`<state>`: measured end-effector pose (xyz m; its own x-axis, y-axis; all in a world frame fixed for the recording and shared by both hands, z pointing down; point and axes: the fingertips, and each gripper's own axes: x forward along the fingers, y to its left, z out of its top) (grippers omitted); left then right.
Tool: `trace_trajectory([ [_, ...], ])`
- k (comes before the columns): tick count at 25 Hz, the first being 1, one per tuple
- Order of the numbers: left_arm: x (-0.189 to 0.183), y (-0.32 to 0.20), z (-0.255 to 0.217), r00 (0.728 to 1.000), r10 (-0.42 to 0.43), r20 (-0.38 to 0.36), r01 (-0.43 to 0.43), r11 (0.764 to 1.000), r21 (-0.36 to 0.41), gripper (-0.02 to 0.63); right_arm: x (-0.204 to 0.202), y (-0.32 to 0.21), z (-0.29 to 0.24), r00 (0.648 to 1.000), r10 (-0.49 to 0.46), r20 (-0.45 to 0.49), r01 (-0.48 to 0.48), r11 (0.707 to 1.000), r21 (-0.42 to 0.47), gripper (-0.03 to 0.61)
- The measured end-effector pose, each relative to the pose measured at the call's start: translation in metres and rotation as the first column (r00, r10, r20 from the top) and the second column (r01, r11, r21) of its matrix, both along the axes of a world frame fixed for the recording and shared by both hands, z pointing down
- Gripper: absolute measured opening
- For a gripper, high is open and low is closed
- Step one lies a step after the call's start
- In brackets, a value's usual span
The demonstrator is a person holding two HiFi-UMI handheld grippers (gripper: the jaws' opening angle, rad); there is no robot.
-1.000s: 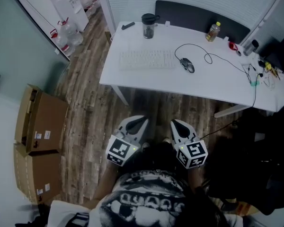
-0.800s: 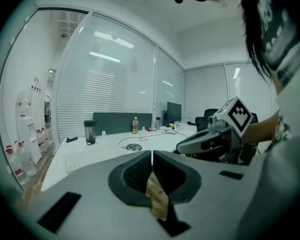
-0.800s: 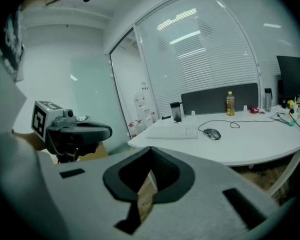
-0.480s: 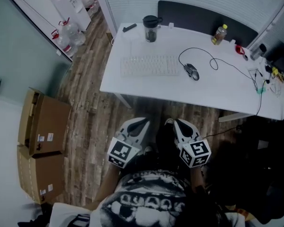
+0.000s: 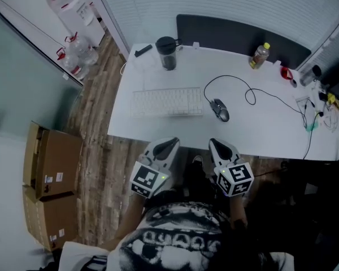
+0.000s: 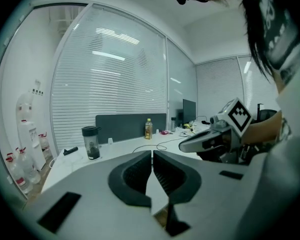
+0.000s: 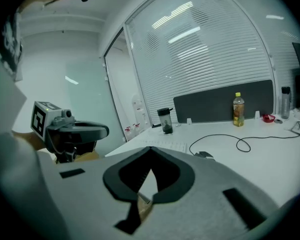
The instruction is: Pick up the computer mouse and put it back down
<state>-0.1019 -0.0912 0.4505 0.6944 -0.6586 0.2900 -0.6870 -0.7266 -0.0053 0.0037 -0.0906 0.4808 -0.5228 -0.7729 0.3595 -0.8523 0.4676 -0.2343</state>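
On the desk point(image 5: 260, 126), the mouse point(image 5: 220, 110) lies beyond the right tool point(image 5: 214, 143).

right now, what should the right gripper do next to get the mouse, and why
Probably reach the right gripper forward over the desk edge and open it: its jaws are shut and empty, and the mouse lies just ahead, right of the keyboard, untouched.

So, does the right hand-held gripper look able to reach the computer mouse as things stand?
Probably yes: the computer mouse lies on bare desk just ahead of the right hand-held gripper, nothing between them; its shut jaws must open first.
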Motion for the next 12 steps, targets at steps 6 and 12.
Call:
trace_trajectory([
  [6, 0.036, -0.05, 0.007, 1.0, 0.004, 0.023, -0.003, 1.0, -0.031, 0.011, 0.039, -0.051, 0.013, 1.0, 0.006, 0.011, -0.005, 0.999, -0.038, 0.001],
  [12, 0.056, -0.078, 0.016, 0.998, -0.006, 0.068, 0.01, 0.998, -0.055, 0.011, 0.064, -0.087, 0.035, 1.0, -0.001, 0.03, 0.003, 0.997, -0.078, 0.001],
])
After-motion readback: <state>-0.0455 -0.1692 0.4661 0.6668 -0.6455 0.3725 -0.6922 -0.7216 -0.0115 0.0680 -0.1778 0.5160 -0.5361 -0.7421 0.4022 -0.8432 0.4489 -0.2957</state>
